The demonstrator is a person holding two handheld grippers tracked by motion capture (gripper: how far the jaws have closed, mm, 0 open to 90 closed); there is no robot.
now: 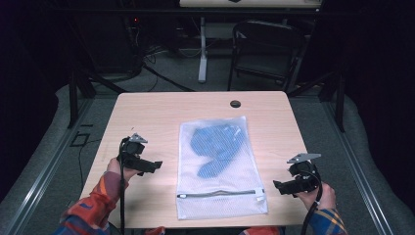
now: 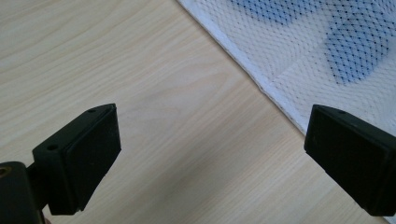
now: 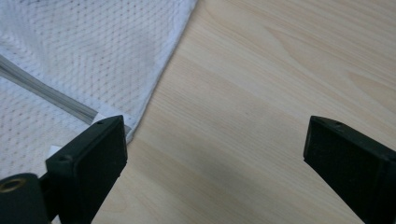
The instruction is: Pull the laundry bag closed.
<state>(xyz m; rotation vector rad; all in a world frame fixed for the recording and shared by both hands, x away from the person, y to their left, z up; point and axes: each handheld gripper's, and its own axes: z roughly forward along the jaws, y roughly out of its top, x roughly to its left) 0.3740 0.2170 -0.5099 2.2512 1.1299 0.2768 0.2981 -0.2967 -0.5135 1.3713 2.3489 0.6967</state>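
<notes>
A white mesh laundry bag [image 1: 218, 166] lies flat in the middle of the wooden table [image 1: 151, 112], with a blue garment [image 1: 218, 144] showing through its upper half and a grey zipper [image 1: 220, 193] across its near end. My left gripper [image 1: 155, 165] hovers just left of the bag, open, nothing between its jaws. In the left gripper view the bag's edge [image 2: 280, 93] runs past the right jaw. My right gripper [image 1: 278, 186] stands open to the right of the bag's near corner. The right gripper view has the zipper end [image 3: 56, 98] beside the left jaw.
A dark round grommet hole [image 1: 235, 104] sits near the table's far edge. Beyond the table stand a black chair [image 1: 264, 49] and a white desk leg [image 1: 202, 49]. Bare wood lies on both sides of the bag.
</notes>
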